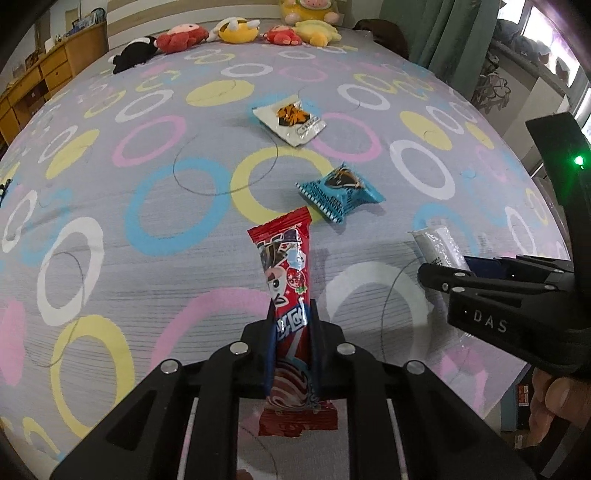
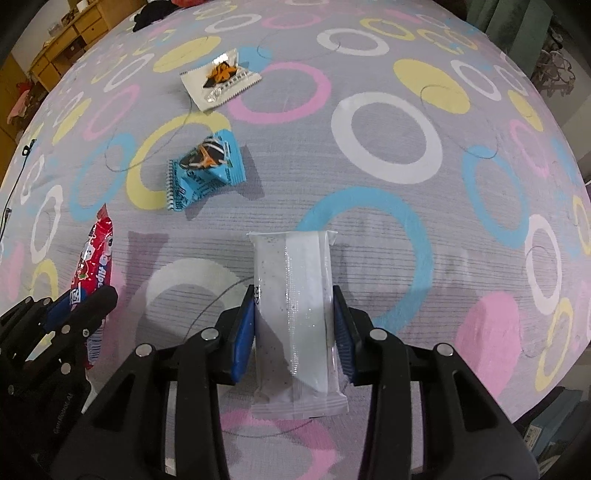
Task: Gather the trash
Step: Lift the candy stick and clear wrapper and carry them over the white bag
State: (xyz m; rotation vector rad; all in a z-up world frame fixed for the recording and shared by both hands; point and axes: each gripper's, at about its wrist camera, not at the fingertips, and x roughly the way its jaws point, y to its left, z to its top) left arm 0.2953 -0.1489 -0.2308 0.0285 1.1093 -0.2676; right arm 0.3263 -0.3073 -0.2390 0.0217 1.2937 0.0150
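My left gripper (image 1: 292,321) is shut on a long red candy wrapper (image 1: 284,269), which stands up between the blue pads above the bedspread. My right gripper (image 2: 294,317) is shut on a white speckled wrapper (image 2: 295,295), its pads pressing both long sides. In the left wrist view the right gripper (image 1: 428,271) shows at the right with the white wrapper (image 1: 437,243) in it. In the right wrist view the left gripper (image 2: 79,301) appears at lower left with the red wrapper (image 2: 94,251). A blue wrapper (image 1: 338,190) (image 2: 205,168) and a white-and-orange wrapper (image 1: 290,120) (image 2: 219,77) lie loose on the bed.
The bedspread (image 1: 147,184) is grey with coloured rings. Plush toys (image 1: 236,31) line its far edge. A wooden dresser (image 1: 40,74) stands at far left, green curtains (image 1: 439,29) at far right. A hand (image 1: 550,410) holds the right gripper near the bed's edge.
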